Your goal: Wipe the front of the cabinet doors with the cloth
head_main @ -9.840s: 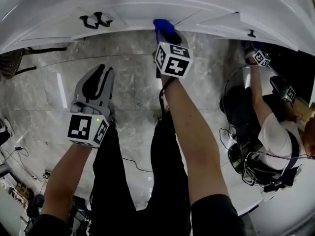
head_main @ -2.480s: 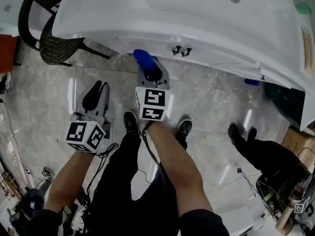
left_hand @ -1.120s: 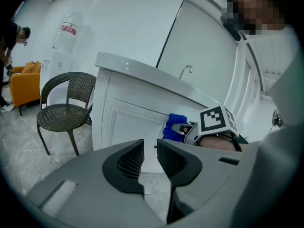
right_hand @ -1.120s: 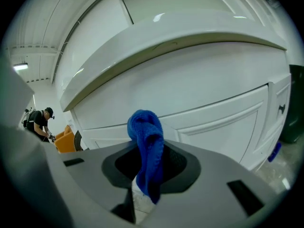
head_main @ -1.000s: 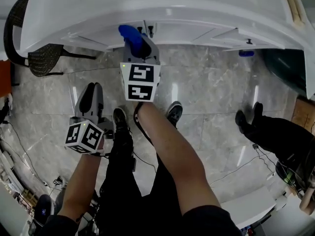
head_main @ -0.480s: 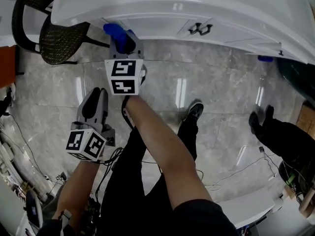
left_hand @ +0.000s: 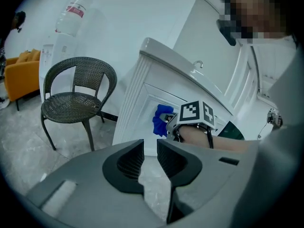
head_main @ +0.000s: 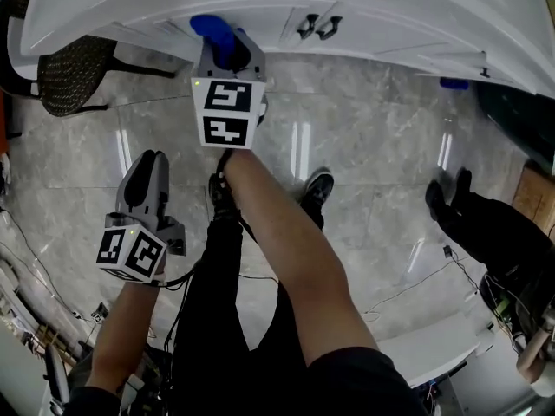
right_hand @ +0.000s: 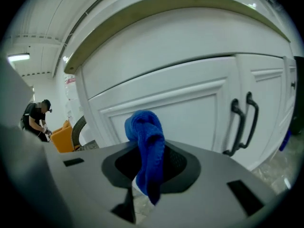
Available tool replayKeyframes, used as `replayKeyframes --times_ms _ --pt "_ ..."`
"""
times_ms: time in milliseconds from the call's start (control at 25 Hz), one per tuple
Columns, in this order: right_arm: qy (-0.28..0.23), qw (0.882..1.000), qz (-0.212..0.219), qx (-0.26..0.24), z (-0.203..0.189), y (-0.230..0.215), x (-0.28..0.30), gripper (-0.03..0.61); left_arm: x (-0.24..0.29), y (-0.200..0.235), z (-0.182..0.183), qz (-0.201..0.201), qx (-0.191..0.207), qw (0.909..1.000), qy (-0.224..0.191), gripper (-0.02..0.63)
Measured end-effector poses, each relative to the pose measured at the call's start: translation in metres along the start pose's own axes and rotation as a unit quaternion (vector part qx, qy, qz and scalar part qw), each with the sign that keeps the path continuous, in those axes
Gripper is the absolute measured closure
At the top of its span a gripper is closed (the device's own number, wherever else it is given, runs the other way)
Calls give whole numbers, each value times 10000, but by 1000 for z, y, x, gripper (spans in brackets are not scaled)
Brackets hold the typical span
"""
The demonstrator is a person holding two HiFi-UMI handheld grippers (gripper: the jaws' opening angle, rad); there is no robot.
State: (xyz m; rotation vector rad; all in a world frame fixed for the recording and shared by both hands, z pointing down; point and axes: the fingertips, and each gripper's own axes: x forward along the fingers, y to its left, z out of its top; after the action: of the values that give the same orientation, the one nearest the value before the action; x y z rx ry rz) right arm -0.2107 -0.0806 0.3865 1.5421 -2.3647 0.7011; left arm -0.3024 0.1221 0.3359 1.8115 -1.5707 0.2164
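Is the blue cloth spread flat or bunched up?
Bunched: the cloth stands as a wad pinched in the right tool.

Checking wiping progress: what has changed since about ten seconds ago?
The right gripper carried the cloth along the cabinet front, from right of the paired handles to left of them. It stays shut on the cloth; the left gripper stays low, open and empty.

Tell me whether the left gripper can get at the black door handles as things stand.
Probably not directly. The left gripper hangs low, away from the cabinet. The right gripper, shut on the blue cloth at the cabinet front, stands with its arm between it and the door handles.
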Motion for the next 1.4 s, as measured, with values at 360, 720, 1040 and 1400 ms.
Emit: replayKeyframes --times_ms 360,720,1040,1400 --pt "152 9990 -330 254 7 -93 -34 499 26 -70 -2 14 -108 9997 -225 526" --pt "125 9981 -584 163 8 -114 -64 499 22 -74 -14 -65 -321 9993 -176 526" --pt "-96 9999 121 54 -18 14 -18 499 2 10 7 91 -305 9994 -120 526" --pt "278 9985 472 -99 -68 107 47 499 -28 88 29 638 -412 9955 -563 526"
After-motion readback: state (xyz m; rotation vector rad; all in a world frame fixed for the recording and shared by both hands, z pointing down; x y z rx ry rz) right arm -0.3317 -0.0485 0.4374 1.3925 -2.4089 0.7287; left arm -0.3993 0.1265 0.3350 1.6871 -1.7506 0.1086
